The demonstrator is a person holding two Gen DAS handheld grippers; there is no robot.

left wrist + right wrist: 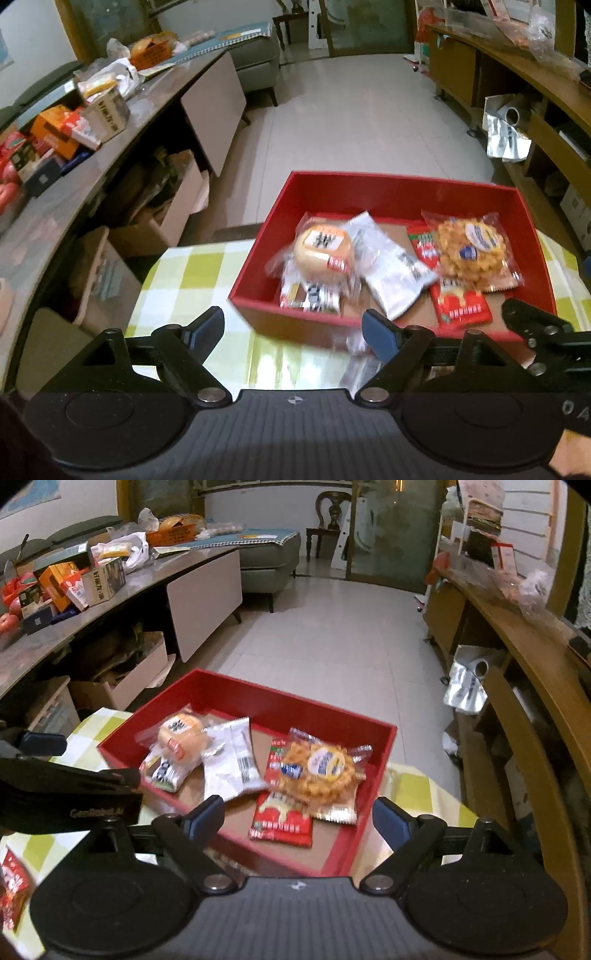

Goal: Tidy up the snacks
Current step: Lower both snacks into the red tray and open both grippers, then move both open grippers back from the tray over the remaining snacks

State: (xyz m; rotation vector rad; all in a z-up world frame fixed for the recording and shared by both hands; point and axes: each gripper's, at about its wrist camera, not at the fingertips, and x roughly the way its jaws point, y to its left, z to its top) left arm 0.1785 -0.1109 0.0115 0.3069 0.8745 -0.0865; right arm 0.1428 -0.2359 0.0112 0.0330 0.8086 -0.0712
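Observation:
A red box [388, 181] [258, 686] sits on the green checked tablecloth [184, 280]. Inside lie a wrapped round bun [323, 251] [183, 734], a white packet [391, 266] [232, 764], a round crispy snack in clear wrap [471, 251] [317, 771] and red packets [461, 306] [282, 819]. My left gripper [293, 328] is open just before the box's near left wall, holding nothing. My right gripper [297, 816] is open over the box's near right corner, also with nothing in it. Another red packet [13, 886] lies on the cloth at the lower left.
A long grey counter [66, 125] crowded with boxes and bags runs along the left, with cardboard boxes [147, 221] under it. Wooden shelving [517, 646] lines the right. Tiled floor [351, 110] lies beyond the table's far edge. A blurred clear wrapper [354, 350] lies by the left gripper.

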